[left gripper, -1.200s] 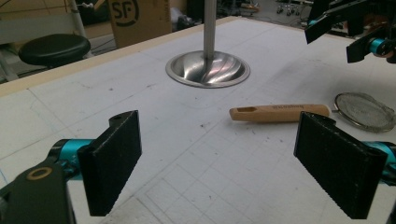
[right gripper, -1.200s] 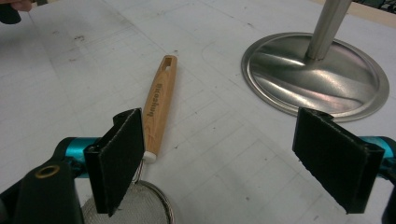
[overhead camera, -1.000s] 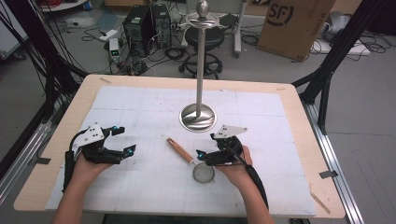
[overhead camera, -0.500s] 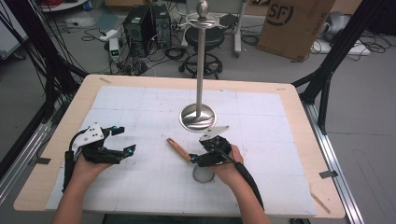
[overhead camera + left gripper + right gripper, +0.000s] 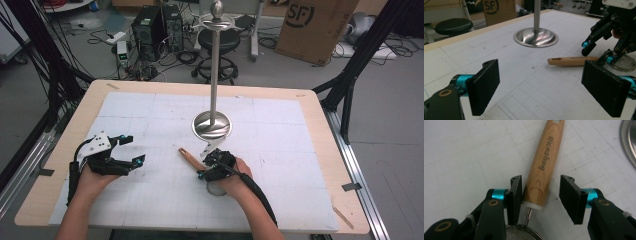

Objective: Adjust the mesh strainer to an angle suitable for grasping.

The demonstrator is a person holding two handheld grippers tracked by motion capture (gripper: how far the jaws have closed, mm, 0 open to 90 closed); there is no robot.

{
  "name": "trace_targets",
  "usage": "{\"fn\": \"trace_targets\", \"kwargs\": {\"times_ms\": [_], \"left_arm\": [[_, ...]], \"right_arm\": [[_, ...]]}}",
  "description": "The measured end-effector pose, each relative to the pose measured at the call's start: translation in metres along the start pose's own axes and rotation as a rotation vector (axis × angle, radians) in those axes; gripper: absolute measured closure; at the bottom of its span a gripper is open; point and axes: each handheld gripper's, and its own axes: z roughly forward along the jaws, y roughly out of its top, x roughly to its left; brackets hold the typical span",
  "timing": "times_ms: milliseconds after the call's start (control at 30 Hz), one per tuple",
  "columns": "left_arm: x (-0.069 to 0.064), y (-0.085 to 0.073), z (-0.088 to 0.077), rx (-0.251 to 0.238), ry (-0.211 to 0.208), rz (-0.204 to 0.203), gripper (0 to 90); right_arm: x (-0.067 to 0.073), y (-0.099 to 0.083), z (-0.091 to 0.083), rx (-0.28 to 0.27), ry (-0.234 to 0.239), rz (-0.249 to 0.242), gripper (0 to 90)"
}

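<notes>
A small mesh strainer with a wooden handle lies flat on the white mat, handle pointing to the far left. My right gripper straddles the handle just above the metal neck. Its jaws have just been closing; the left pad is at the wood, and a gap remains at the right pad. The mesh rim sits under the gripper body. My left gripper rests at the table's left, open and empty. Its view shows the handle and the right gripper.
A tall steel stand with a round dished base rises just beyond the strainer. The base also shows in the left gripper view. The wooden table edge frames the mat. A stool, boxes and cables lie past the far edge.
My right gripper has slid left and slightly down over the strainer handle, and its jaws have narrowed around it. The left gripper has stayed put.
</notes>
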Motion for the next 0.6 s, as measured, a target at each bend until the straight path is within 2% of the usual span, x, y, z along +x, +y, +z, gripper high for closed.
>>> {"fn": "trace_targets", "kwargs": {"times_ms": [200, 267, 600], "left_arm": [[-0.0003, 0.0001, 0.0002, 0.001, 0.003, 0.002, 15.8], [-0.0003, 0.0, 0.0004, 0.003, 0.003, 0.003, 15.8], [-0.0002, -0.0001, 0.0003, 0.002, 0.005, 0.0, 15.7]], "right_arm": [[0.0015, 0.001, -0.0012, 0.014, 0.005, -0.035, 65.7], [0.001, 0.0009, -0.0015, 0.015, 0.006, -0.055, 66.1], [0.0007, 0.0013, -0.0028, 0.033, 0.009, -0.052, 66.2]]}}
